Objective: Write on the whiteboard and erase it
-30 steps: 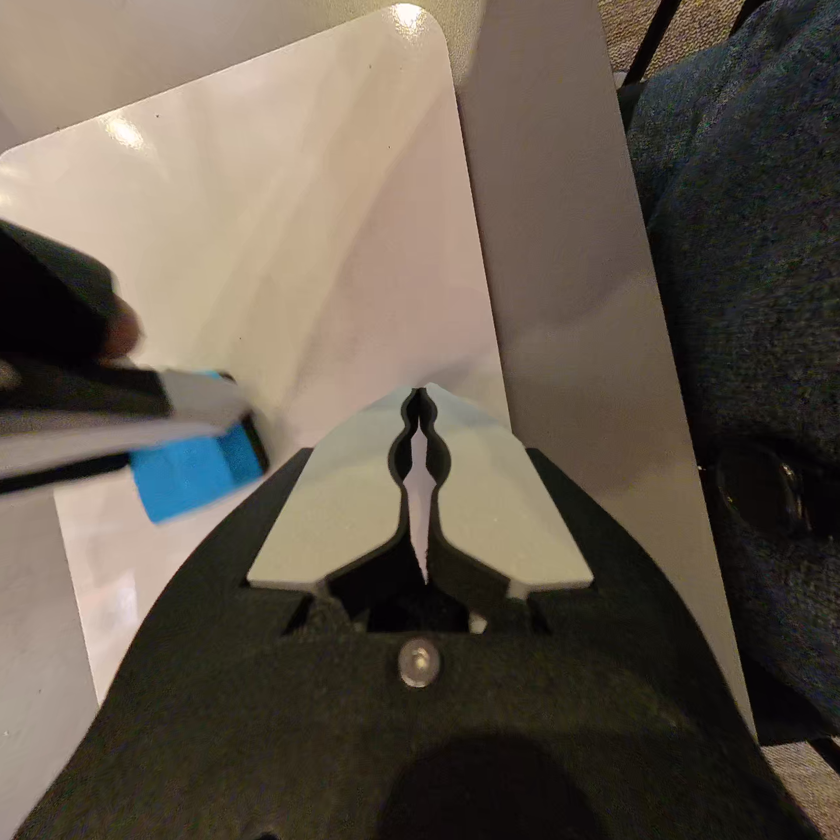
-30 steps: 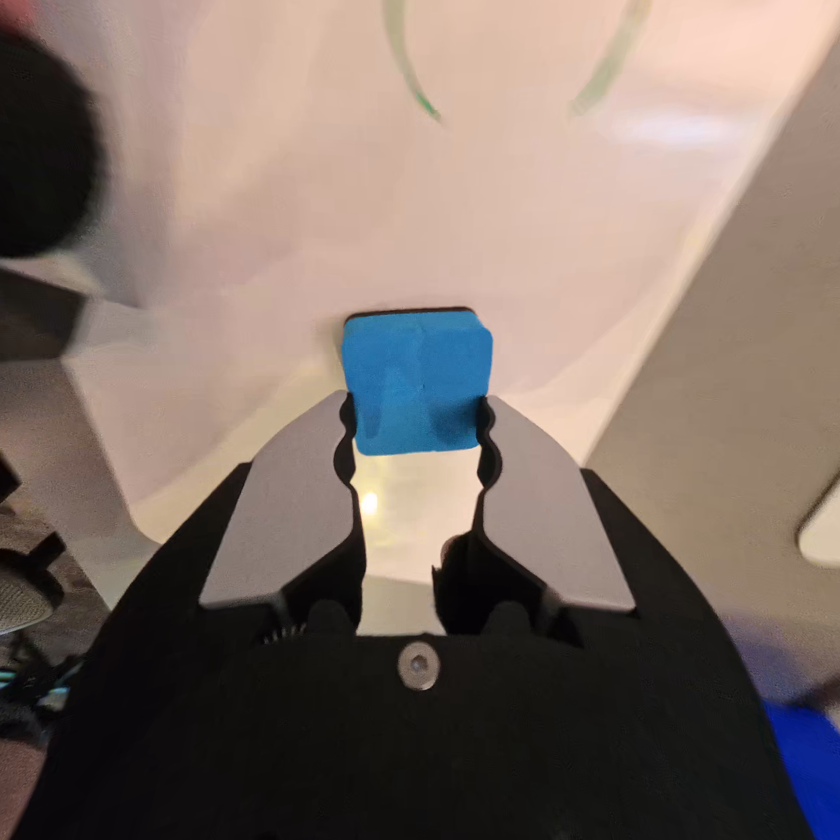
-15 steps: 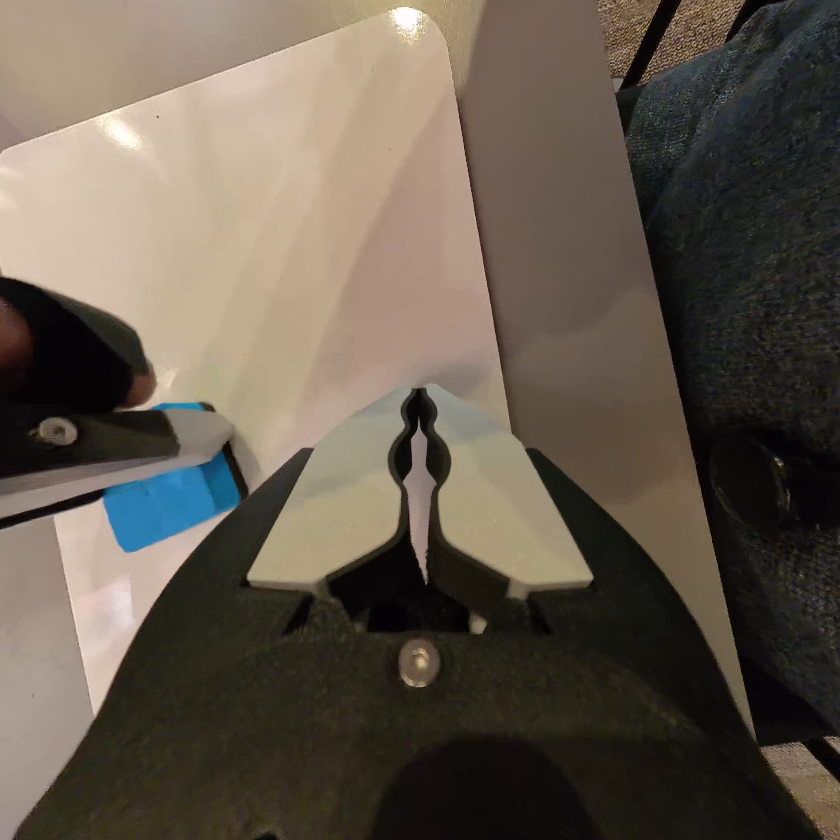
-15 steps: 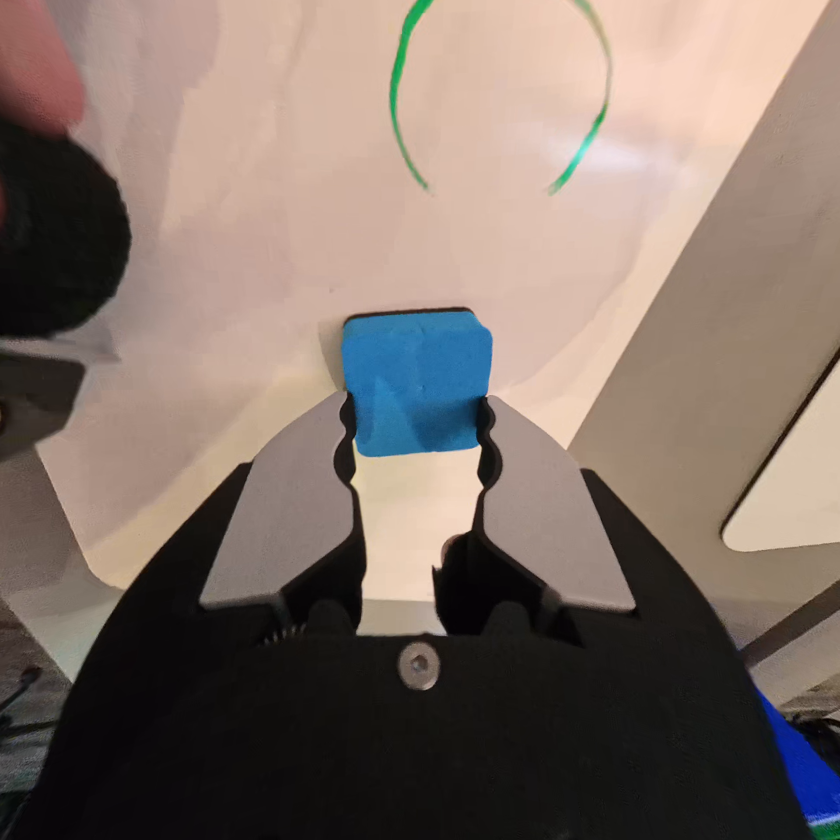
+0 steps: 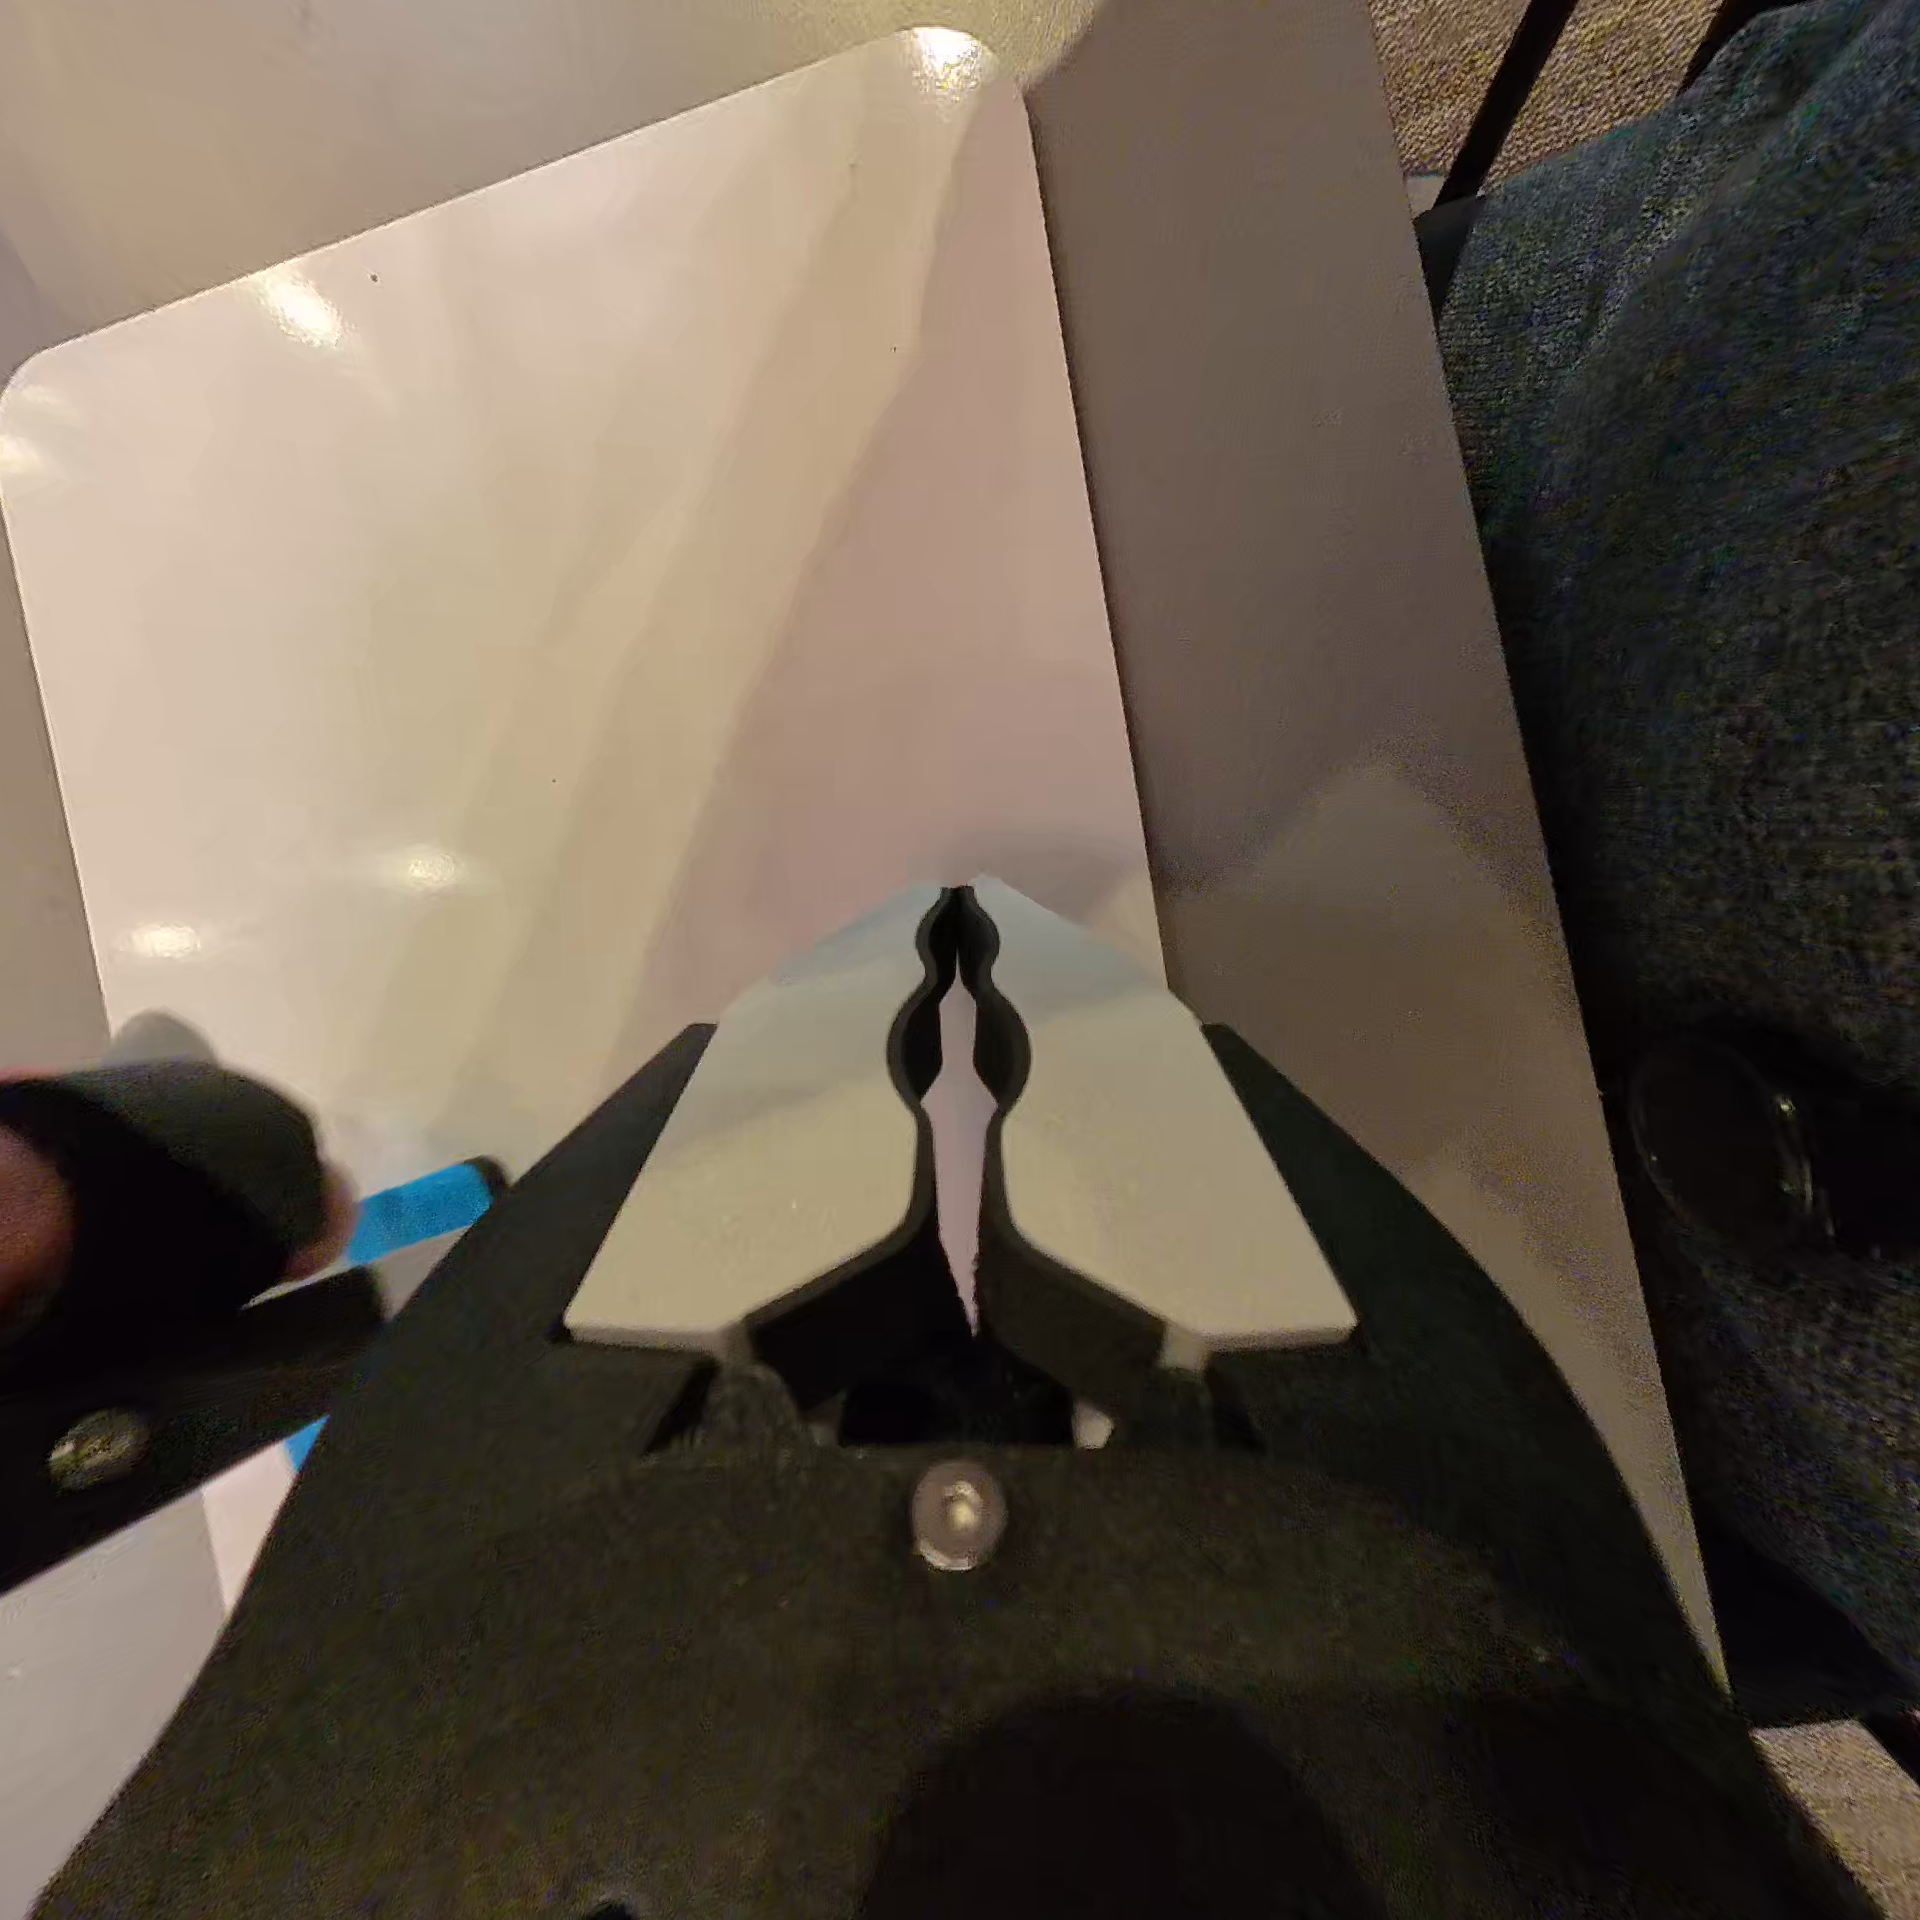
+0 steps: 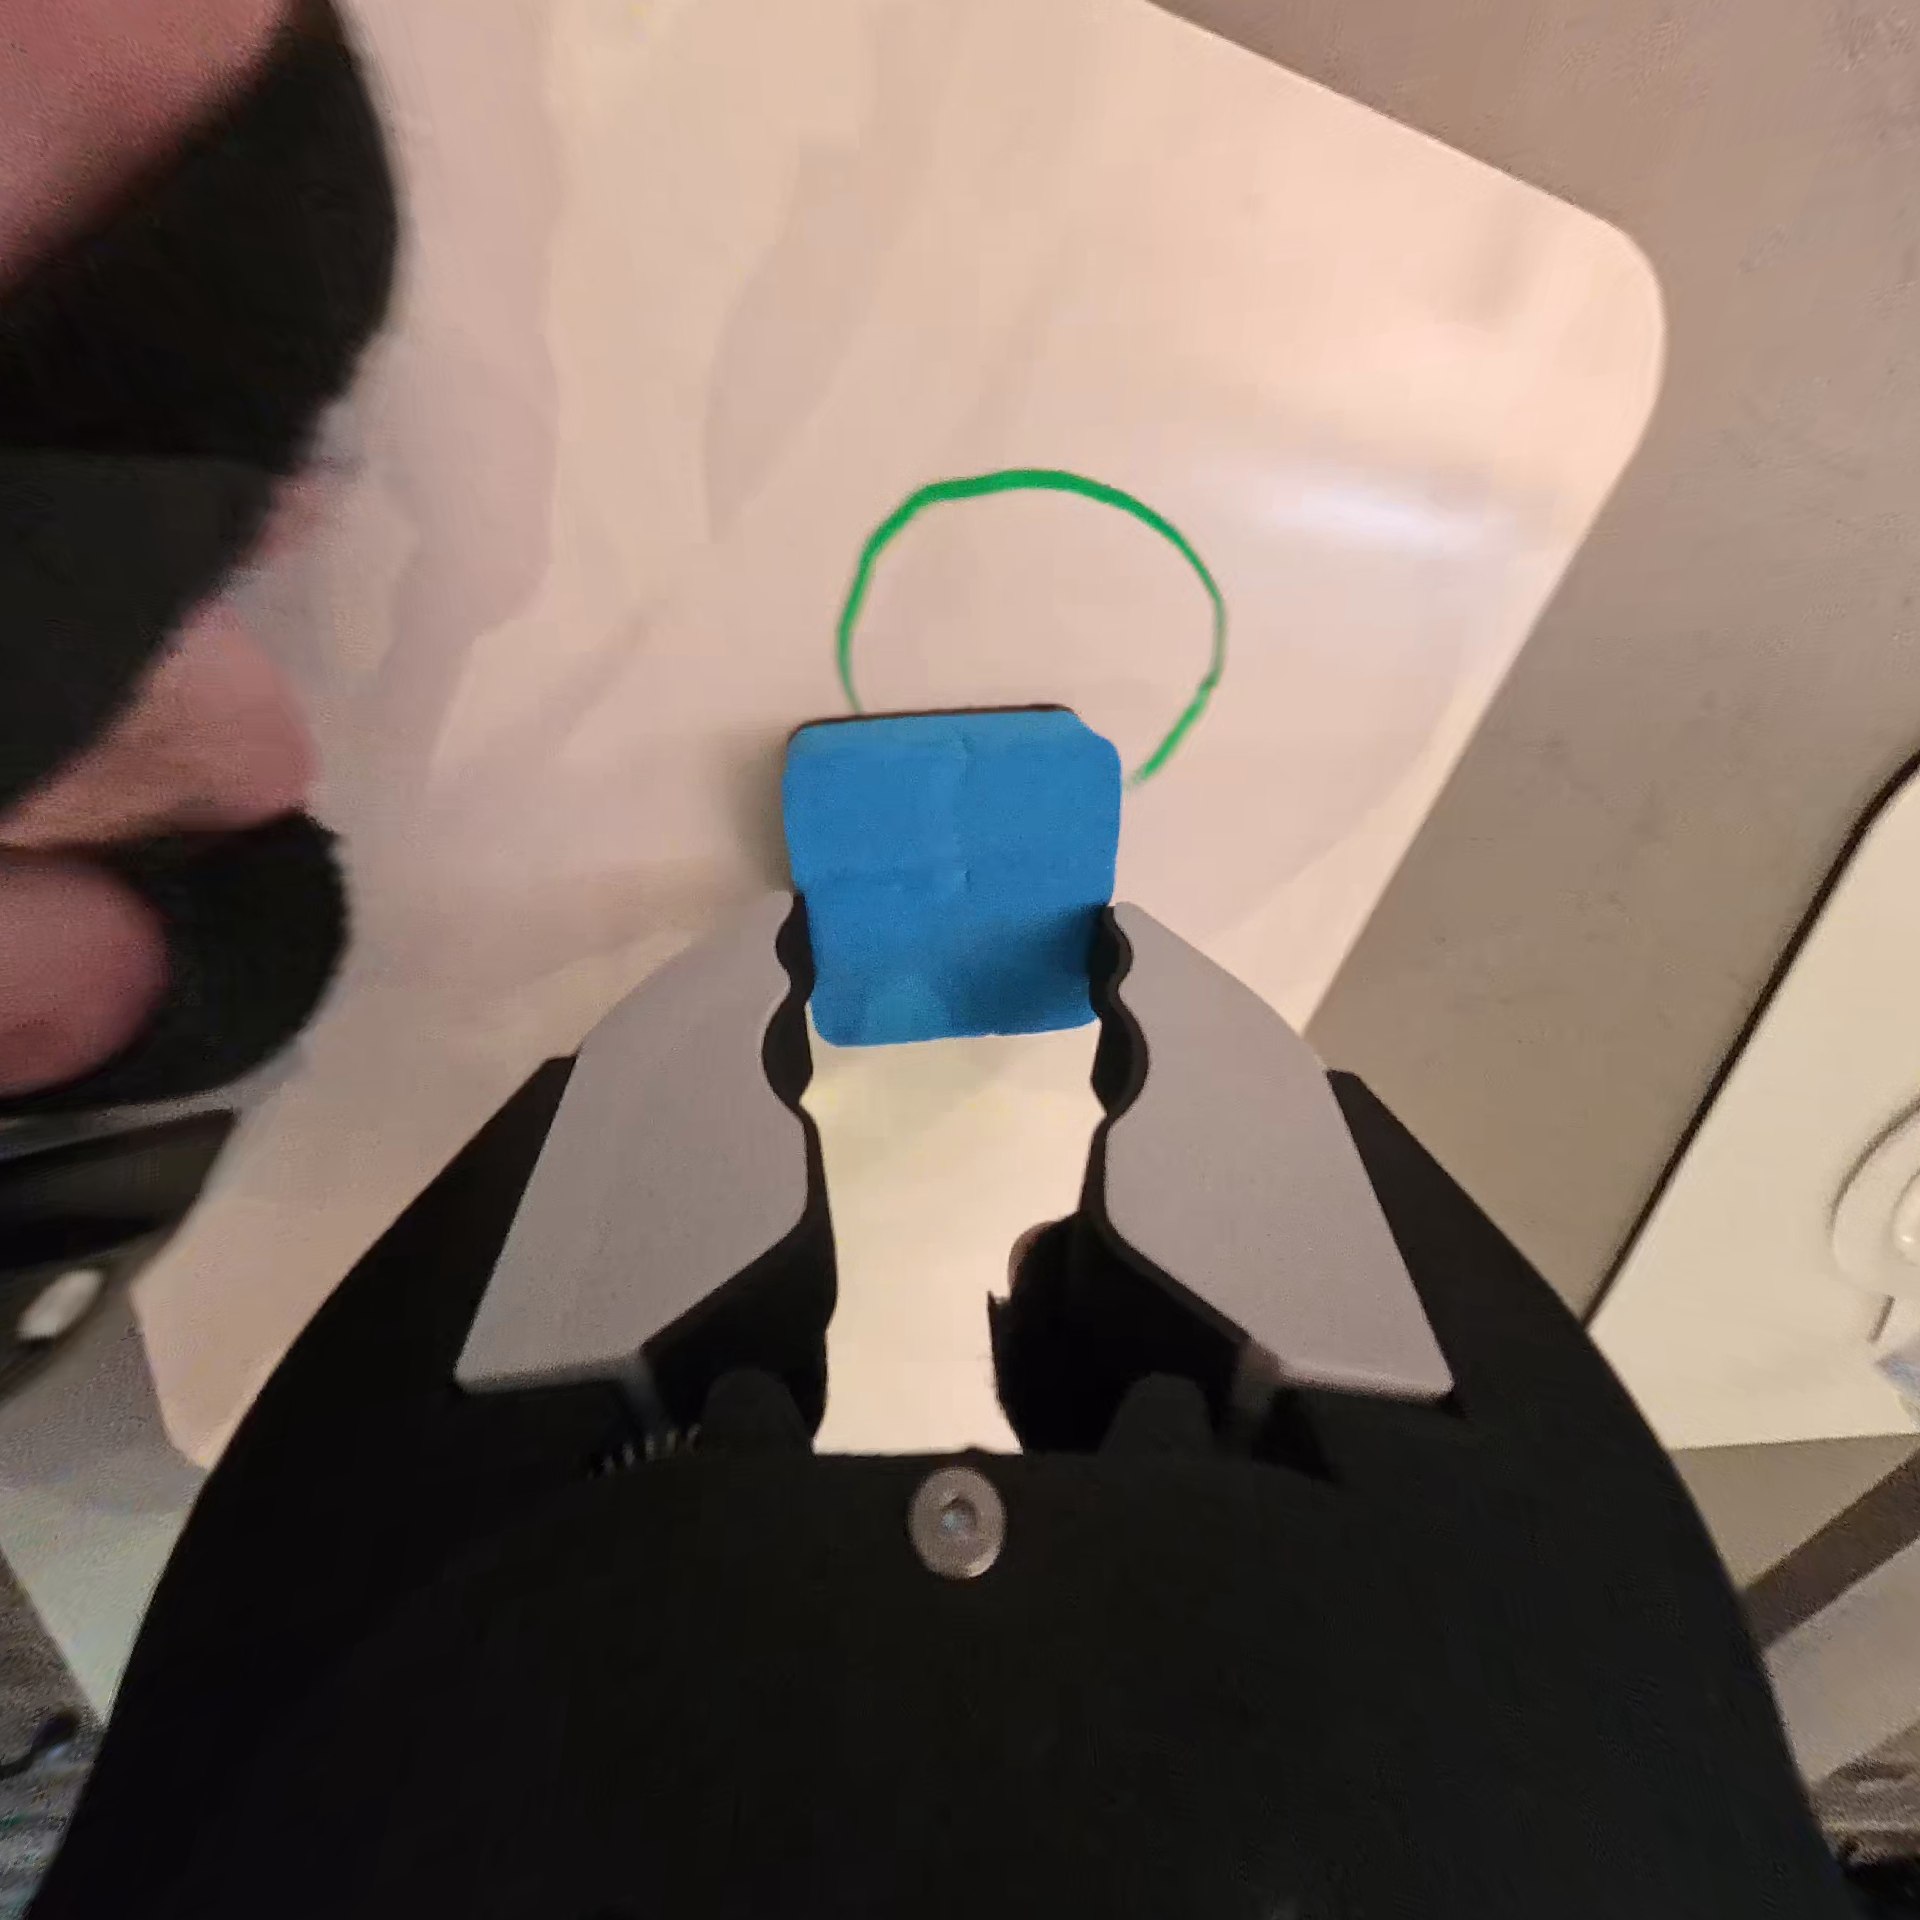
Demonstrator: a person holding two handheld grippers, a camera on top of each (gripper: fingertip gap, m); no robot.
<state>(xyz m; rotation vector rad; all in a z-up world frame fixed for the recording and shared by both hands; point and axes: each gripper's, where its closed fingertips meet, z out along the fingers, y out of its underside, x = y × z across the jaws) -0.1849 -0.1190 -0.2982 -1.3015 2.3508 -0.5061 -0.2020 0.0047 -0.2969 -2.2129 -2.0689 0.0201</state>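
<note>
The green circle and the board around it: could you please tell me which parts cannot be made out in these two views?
- Green circle, right wrist view: its lower arc is hidden behind the blue eraser held in the right claw.
- Whiteboard, left wrist view: its near edge is covered by the shut left claw; no circle shows there.
- Gloved hand, right wrist view: blurred, cut off at the left edge.

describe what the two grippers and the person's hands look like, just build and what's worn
Both the left gripper and the right gripper have a matte black textured body, a silver screw at the centre, and two flat grey fingers lined with wavy black pads. The hand wears a black fingerless knit glove.
</note>
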